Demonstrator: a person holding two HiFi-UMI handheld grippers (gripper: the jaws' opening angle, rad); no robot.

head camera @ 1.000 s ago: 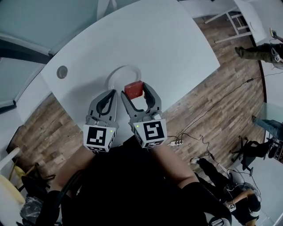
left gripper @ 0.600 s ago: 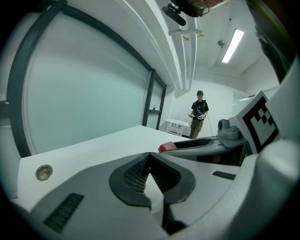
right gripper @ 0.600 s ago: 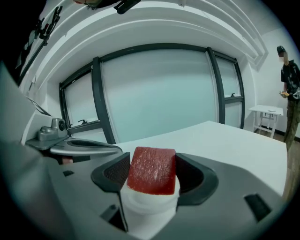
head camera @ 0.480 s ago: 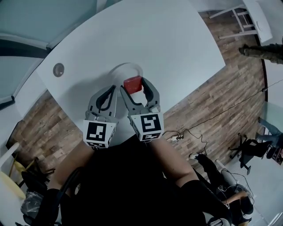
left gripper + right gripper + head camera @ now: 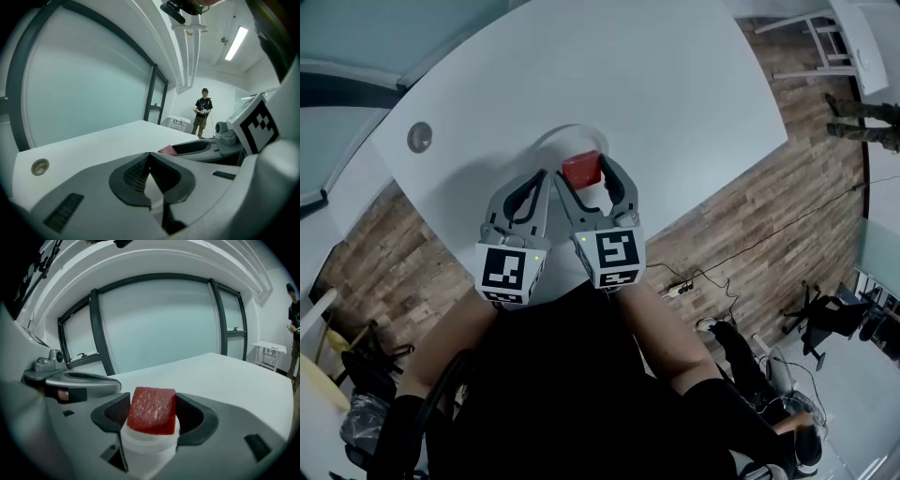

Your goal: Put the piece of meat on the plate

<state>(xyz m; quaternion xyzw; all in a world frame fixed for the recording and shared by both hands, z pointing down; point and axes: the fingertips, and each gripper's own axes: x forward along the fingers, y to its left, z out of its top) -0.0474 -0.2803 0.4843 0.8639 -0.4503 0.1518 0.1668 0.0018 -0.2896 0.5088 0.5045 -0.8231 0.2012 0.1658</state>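
The piece of meat [image 5: 581,171], a red block, is pinched between the two jaws of the right gripper [image 5: 586,183], one dark pad against each of its sides. In the head view it sits over the near part of the white plate [image 5: 551,137], whose rim curves out to the left and beyond it. In the right gripper view a white round shape shows directly under the block, but I cannot tell whether the meat touches it.

The left gripper [image 5: 538,180] is just beside the right one, its jaws pressed together with nothing between them, its tip at the plate's near left edge.

The plate lies near the front edge of a white table [image 5: 675,94]. A round cable hole [image 5: 419,137] is set in the table well to the left. Wood flooring [image 5: 750,216] lies around the table, and a person [image 5: 203,112] stands at the far end of the room.
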